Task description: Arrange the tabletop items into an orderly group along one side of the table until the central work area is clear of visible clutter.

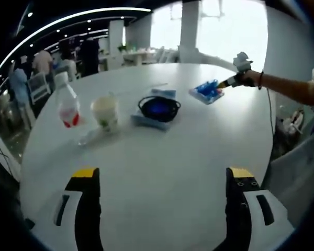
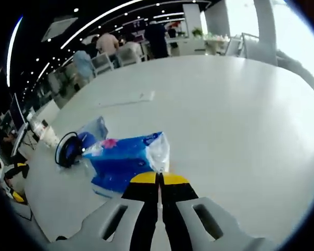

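Observation:
A blue tissue pack (image 2: 123,162) lies on the white round table (image 2: 240,120), and my right gripper (image 2: 159,179) is shut on its clear plastic end. In the left gripper view the same tissue pack (image 1: 206,92) sits at the table's far right, with the right gripper (image 1: 231,81) pinching it from the right. My left gripper (image 1: 163,175) stands open over bare table (image 1: 162,157), holding nothing. Beyond it stand a bottle with a red label (image 1: 68,106), a pale cup (image 1: 105,111) and a black coiled cable (image 1: 158,107) resting on a light blue packet (image 1: 146,121).
A clear wrapper (image 1: 87,138) lies in front of the cup. A thin white strip (image 2: 141,97) lies further across the table. The person's forearm (image 1: 288,86) reaches in from the right. People and chairs (image 2: 112,49) stand beyond the far edge.

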`<move>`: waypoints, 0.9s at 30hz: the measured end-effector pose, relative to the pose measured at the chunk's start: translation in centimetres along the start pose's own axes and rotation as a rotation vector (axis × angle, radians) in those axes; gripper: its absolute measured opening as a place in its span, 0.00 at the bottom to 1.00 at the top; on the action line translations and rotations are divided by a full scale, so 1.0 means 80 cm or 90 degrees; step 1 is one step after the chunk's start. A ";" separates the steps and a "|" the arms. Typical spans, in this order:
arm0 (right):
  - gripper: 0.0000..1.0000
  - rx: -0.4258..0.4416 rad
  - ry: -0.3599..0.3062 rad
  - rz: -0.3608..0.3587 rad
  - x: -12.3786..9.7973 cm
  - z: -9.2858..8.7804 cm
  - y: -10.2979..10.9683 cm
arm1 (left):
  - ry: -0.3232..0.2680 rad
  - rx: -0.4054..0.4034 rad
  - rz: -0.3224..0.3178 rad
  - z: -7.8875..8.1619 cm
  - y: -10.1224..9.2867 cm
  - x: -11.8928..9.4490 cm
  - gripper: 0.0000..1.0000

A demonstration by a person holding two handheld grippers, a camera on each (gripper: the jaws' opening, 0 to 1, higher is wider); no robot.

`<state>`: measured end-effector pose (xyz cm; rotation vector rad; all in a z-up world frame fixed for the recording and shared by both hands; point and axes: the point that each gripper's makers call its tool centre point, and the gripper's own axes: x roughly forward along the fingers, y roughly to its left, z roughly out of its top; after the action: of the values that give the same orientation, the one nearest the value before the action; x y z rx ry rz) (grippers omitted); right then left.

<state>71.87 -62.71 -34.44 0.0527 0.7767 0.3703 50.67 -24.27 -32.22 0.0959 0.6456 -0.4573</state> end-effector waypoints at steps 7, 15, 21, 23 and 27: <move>0.01 0.029 0.001 0.001 0.006 -0.004 -0.009 | 0.014 0.004 0.002 -0.005 0.002 0.001 0.97; 0.01 0.007 -0.001 -0.006 0.020 -0.009 -0.023 | 0.014 0.002 0.000 -0.005 0.001 0.002 0.97; 0.02 0.015 0.004 -0.013 0.027 -0.018 -0.031 | 0.017 0.001 0.002 -0.006 0.003 0.002 0.96; 0.02 0.023 0.002 -0.016 0.028 -0.021 -0.032 | 0.021 0.003 0.002 -0.008 0.003 0.002 0.96; 0.02 0.014 0.006 -0.028 0.031 -0.027 -0.037 | 0.017 0.002 0.002 -0.006 0.003 0.002 0.96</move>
<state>72.86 -64.79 -38.18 0.0536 0.7904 0.3203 50.63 -24.01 -32.68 0.1061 0.6709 -0.4554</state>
